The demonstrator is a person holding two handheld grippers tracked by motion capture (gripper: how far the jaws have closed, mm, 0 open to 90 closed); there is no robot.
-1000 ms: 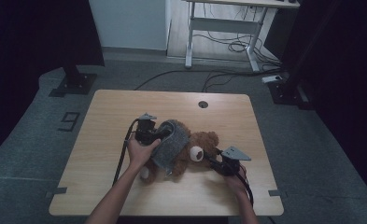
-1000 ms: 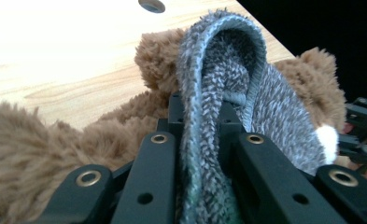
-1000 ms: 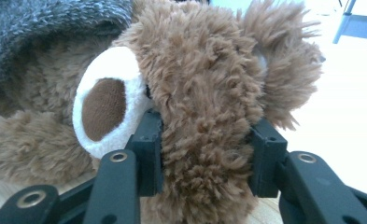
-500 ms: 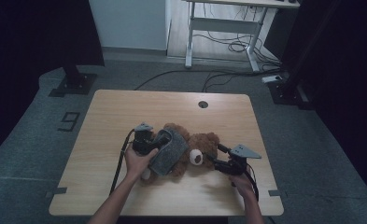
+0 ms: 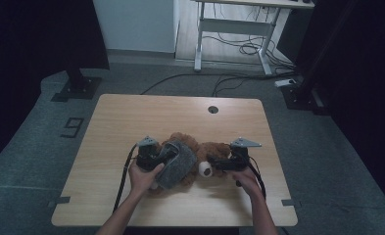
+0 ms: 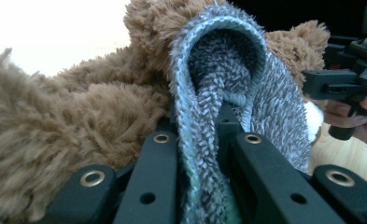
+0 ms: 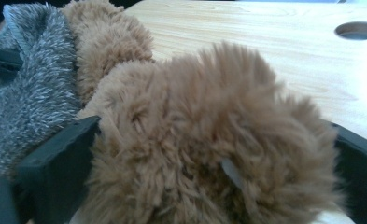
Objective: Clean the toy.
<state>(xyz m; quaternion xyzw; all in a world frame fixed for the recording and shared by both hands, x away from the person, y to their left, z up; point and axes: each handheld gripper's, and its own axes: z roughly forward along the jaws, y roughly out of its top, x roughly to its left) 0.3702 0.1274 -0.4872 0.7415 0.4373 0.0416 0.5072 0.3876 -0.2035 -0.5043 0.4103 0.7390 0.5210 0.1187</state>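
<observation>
While the teddy bear [image 5: 200, 156] lies on its side near the front middle of the wooden worktop [image 5: 131, 117], it is being dressed. Left tongs [image 5: 168, 155]: clamped tight on the hem of a grey knitted garment [image 5: 178, 164], seemingly to draw it along the bear's body. Right tongs [image 5: 210, 164]: jaws just spreading, standing wide on either side of the furry head, probably steadying it without a pinch.

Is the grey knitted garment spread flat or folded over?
Folded: in the left gripper view the grey garment loops over beside the teddy bear, its doubled edge between the jaws.
</observation>
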